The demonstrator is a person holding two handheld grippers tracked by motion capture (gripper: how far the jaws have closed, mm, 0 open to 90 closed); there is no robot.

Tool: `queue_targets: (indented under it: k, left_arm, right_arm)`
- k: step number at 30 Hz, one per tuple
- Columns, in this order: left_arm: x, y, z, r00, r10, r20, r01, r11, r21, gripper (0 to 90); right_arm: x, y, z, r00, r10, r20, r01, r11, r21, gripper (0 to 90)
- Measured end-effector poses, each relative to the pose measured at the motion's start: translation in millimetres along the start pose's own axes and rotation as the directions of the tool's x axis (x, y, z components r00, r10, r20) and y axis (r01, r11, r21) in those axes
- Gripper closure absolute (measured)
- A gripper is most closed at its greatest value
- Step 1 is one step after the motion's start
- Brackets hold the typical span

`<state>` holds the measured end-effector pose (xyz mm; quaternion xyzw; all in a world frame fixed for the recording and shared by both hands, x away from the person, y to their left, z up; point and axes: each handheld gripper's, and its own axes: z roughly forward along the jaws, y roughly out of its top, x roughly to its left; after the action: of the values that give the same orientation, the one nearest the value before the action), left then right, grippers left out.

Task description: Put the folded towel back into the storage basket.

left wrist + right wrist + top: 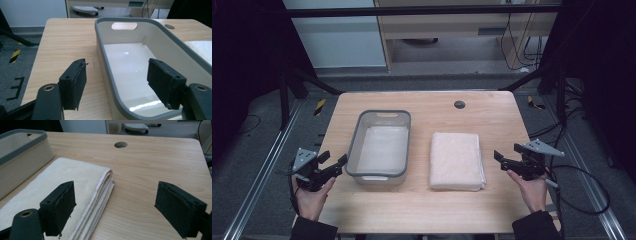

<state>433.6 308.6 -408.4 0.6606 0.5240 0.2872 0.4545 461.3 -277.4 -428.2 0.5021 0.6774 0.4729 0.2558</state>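
We are at the start of the approach: our left gripper (333, 164) hovers at the near left corner of the grey-rimmed tub (380, 146), and our right gripper (507, 158) hangs just off the right edge of the folded towel (457, 160), both with jaws spread wide and holding nothing. The towel lies flat on the wooden table (422, 210), just to the right of the tub and apart from it. Its long axis runs from our side toward the far edge of the table, parallel to the tub's, and in the right gripper view its stacked folded layers (102, 195) face our right gripper. Our judgement is that the next move calls for sliding the right gripper's lower jaw under those layers and closing on the whole stack, while the left steadies the tub (107, 72) or takes the towel's other side.
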Motion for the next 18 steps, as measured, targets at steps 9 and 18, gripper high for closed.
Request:
queue_targets:
  k: [9,18]
  left_arm:
    - [-19.6,14.0,7.9,0.999,0.037,0.027,-0.037,0.9993,-0.009,31.5]
    - [-50.3,25.0,21.4,0.9945,0.069,0.079,-0.067,0.9975,-0.019,32.1]
  right_arm:
    - [2.4,11.1,2.3,0.9999,-0.01,-0.01,0.01,1.0,-0.006,16.6]
    - [11.2,27.5,9.0,0.9984,-0.051,-0.025,0.05,0.999,-0.017,18.5]
